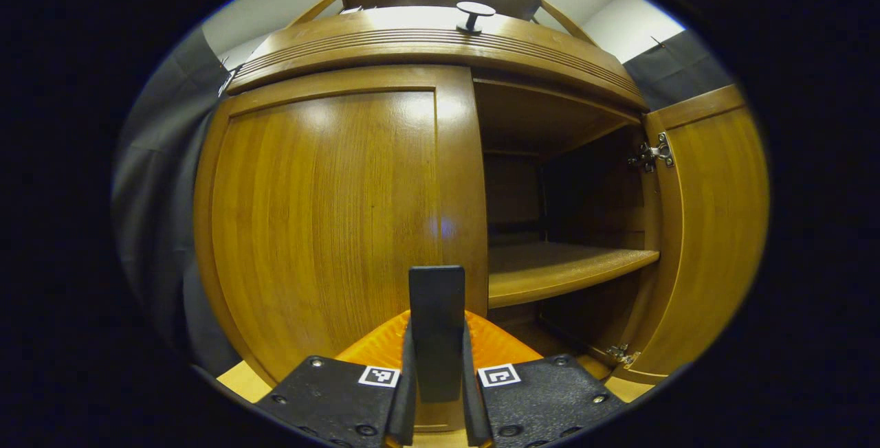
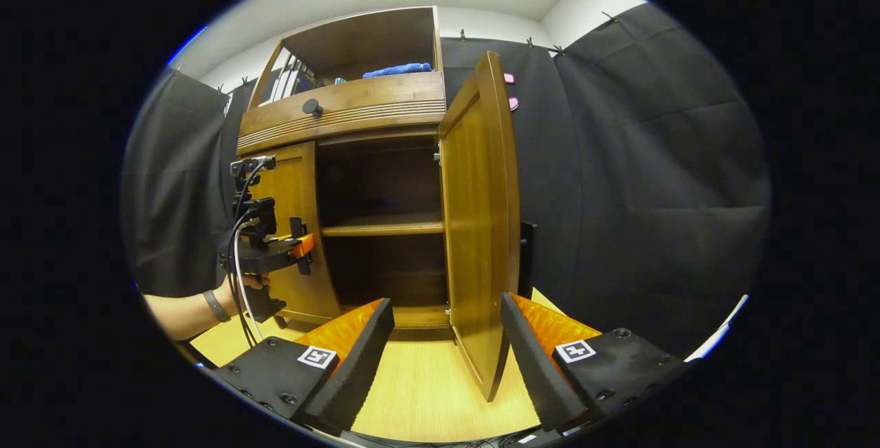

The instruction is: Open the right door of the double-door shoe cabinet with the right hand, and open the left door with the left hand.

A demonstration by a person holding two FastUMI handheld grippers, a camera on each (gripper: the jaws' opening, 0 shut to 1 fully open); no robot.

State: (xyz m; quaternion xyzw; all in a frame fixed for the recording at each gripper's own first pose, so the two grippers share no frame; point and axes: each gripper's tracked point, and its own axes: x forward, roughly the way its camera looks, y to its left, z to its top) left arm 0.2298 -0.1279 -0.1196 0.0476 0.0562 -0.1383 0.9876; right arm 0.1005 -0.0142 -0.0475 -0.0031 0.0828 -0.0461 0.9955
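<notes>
The wooden shoe cabinet (image 2: 344, 115) has its right door (image 2: 478, 228) swung wide open, edge-on toward me. Either side of that door's lower edge stand the fingers of my right gripper (image 2: 445, 304), open and not touching it. The left door (image 1: 323, 228) is closed. My left gripper (image 1: 436, 273) is shut, its tips close to this door's inner edge, with nothing visible between them. In the right gripper view the left gripper (image 2: 302, 242), held by a hand (image 2: 240, 286), sits against the left door (image 2: 292, 228). The open right door (image 1: 715, 228) stands far right in the left gripper view.
An inner shelf (image 1: 564, 266) crosses the open compartment, dark behind it. Above the doors is a drawer with a black knob (image 2: 313, 106), and an upper shelf holds a blue cloth (image 2: 399, 70). Light wooden floor (image 2: 426, 393) lies before the cabinet. Black curtain (image 2: 653, 194) hangs right.
</notes>
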